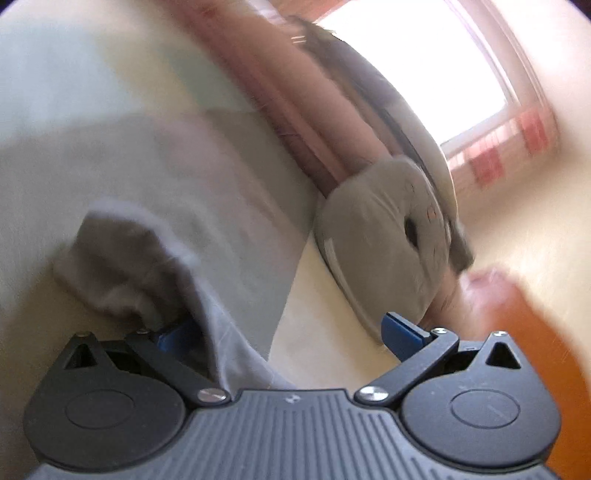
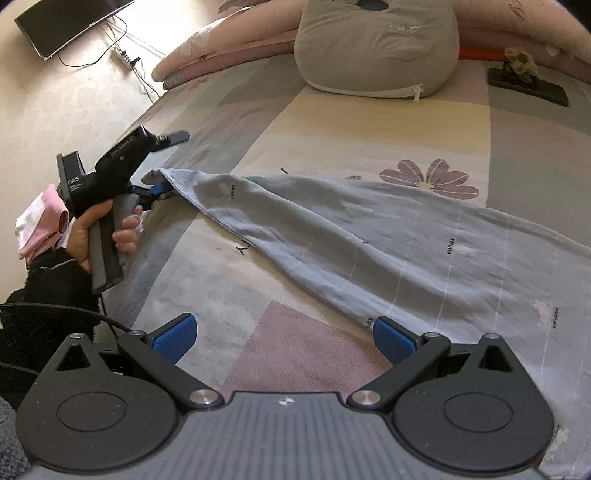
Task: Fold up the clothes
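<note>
**Grey garment stretched across the bed, one corner draped at the left gripper**

A pale grey-blue garment lies spread over the patchwork bedsheet, running from its pointed corner at about ten o'clock in the right wrist view down to the four o'clock edge; small dark lettering is printed on it in several places.

The left gripper shows its blue fingers spread wide in its own view; the garment's corner hangs over the left finger and covers most of it, while the right finger stands bare (the view is blurred, so whether cloth is truly pinched there I cannot tell). In the right wrist view a hand holds this tool at nine o'clock, with the garment's tip touching its blue fingers.

The right gripper has its fingers set wide apart over a pink patch of sheet; its right finger sits just beside the garment's lower edge, and nothing lies between the two.

A grey cushion rests at twelve o'clock; a dark slab with a flower ornament sits at one o'clock; a dark screen stands on the floor at eleven o'clock.
</note>
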`<state>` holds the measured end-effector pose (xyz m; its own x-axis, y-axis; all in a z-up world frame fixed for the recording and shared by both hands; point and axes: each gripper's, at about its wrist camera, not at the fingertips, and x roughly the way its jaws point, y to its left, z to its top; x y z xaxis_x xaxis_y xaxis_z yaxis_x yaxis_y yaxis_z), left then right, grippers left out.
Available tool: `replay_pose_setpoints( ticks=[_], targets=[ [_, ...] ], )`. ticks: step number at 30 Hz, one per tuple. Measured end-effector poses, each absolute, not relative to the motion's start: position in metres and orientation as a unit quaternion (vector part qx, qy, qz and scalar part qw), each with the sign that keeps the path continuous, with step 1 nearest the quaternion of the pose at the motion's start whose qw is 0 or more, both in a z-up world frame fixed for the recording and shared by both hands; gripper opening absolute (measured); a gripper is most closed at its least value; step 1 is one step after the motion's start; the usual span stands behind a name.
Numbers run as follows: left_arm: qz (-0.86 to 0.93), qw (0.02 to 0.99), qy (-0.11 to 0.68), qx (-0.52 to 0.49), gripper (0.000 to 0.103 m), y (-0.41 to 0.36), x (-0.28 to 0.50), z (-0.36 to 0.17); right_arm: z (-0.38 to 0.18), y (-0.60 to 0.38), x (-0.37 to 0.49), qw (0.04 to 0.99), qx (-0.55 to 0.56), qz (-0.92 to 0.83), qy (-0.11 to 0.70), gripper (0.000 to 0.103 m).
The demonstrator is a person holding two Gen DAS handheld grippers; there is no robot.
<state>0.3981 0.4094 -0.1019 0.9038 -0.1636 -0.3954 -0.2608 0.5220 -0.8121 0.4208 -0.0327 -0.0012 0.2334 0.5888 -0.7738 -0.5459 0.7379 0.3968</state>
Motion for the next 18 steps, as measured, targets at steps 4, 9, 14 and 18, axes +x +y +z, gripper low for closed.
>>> replay_pose_setpoints(
  ticks=[4, 9, 14, 18],
  targets=[
    [0.061, 0.845, 0.205, -0.489, 0.081, 0.413, 0.394, -0.111, -0.007, -0.033, 0.421, 0.781, 0.027, 0.360, 0.510, 0.103],
    [0.116, 0.827, 0.219, -0.504, 0.012, 0.423, 0.387, -0.125, -0.014, -0.039, 0.423, 0.779, 0.041, 0.349, 0.520, 0.103],
    [0.132, 0.821, 0.230, -0.506, 0.008, 0.424, 0.384, -0.125, -0.013, -0.041, 0.424, 0.781, 0.041, 0.347, 0.517, 0.103],
    [0.147, 0.827, 0.253, -0.480, 0.004, 0.418, 0.384, -0.106, -0.008, -0.037, 0.425, 0.782, 0.030, 0.357, 0.511, 0.103]
  ],
)
